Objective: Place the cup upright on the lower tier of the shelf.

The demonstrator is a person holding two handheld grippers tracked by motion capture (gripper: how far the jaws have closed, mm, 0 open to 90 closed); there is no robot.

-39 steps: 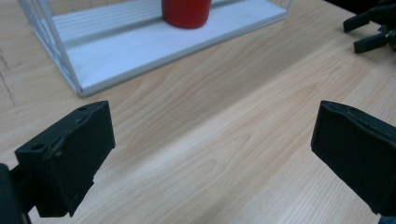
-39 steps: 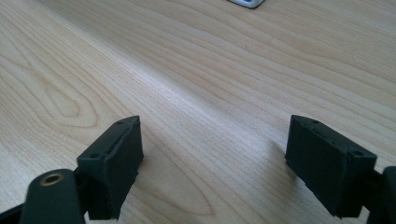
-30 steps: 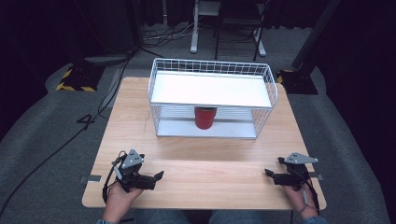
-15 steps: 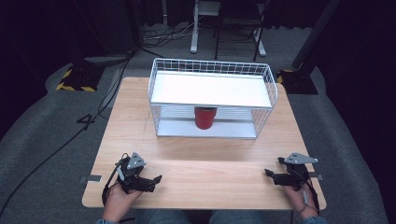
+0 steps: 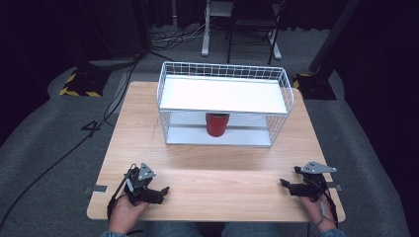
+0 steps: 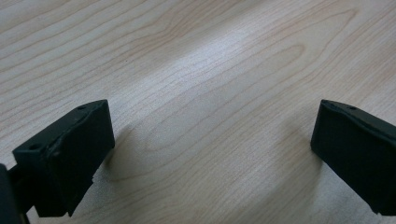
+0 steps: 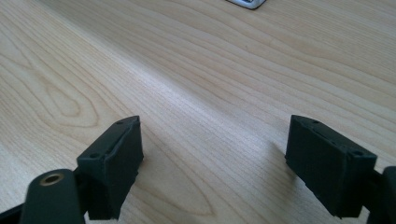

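Observation:
A red cup [image 5: 217,124] stands on the lower level of a white wire rack [image 5: 225,94] at the far middle of the wooden table [image 5: 212,163]. My left gripper [image 5: 162,191] rests near the table's front left corner, held by a hand. Its jaws are wide apart over bare wood, as the left gripper view shows [image 6: 210,144]. My right gripper [image 5: 285,184] sits near the front right corner, pointing inward. It is open too, with nothing between its fingers [image 7: 212,154]. Both grippers are far from the cup.
The rack's solid white top shelf covers the cup from above. A white corner of the rack's base [image 7: 245,3] shows at the top of the right gripper view. Cables and a yellow-black striped base [image 5: 79,84] lie on the floor beyond the table's left.
My left gripper has drifted slightly toward the table's near edge. The right gripper and the cup have not moved.

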